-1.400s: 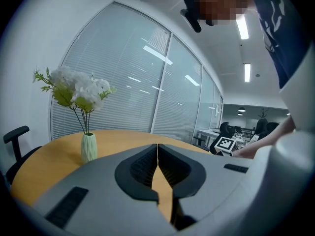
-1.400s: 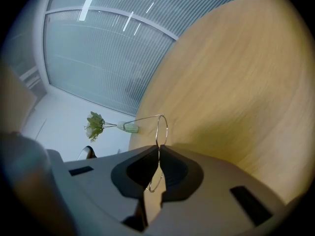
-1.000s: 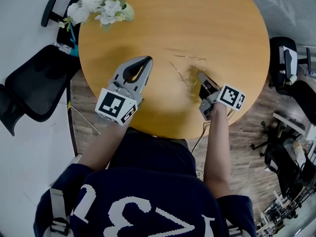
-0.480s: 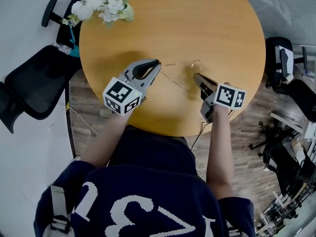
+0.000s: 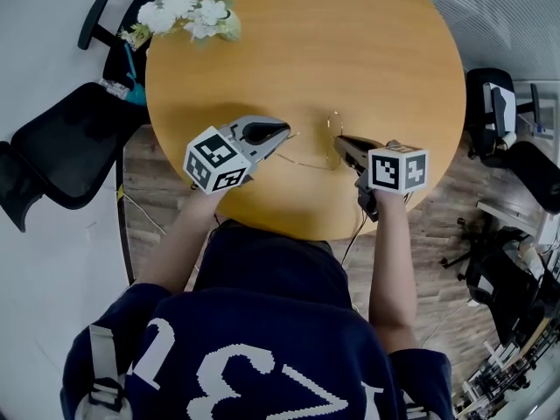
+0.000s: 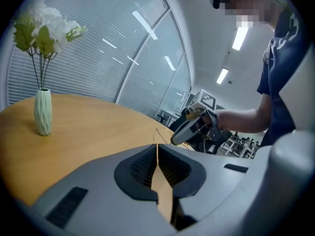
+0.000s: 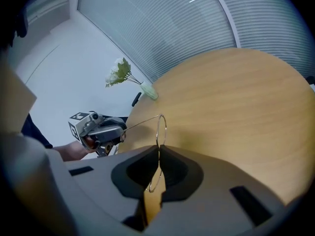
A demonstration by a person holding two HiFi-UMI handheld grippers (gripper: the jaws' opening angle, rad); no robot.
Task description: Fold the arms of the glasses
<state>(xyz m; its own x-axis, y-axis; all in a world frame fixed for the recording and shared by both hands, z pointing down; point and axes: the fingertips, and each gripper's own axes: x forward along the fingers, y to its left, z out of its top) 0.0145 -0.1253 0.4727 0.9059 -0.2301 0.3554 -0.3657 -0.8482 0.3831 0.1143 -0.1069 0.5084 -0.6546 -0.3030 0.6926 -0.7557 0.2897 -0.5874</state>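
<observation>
Thin gold wire glasses (image 5: 333,122) hang just above the round wooden table (image 5: 350,42) between my two grippers. In the right gripper view my right gripper (image 7: 158,149) is shut on the frame between the lenses, with one lens ring (image 7: 161,129) standing above the jaws. One arm (image 7: 140,122) runs left to my left gripper (image 7: 119,130), which is shut on its tip. The head view shows the left gripper (image 5: 285,133) and the right gripper (image 5: 338,141) facing each other near the table's front edge. In the left gripper view the wire rises from the shut left gripper (image 6: 157,146) toward the right gripper (image 6: 174,140).
A pale vase of white flowers (image 5: 188,3) stands at the table's far left rim. A black office chair (image 5: 61,147) is on the floor to the left, and more chairs (image 5: 507,121) to the right. The table's front edge lies just below both grippers.
The glasses lay on the table before; now they are lifted by the right gripper. The left gripper has moved right and down to the arm's tip and holds it.
</observation>
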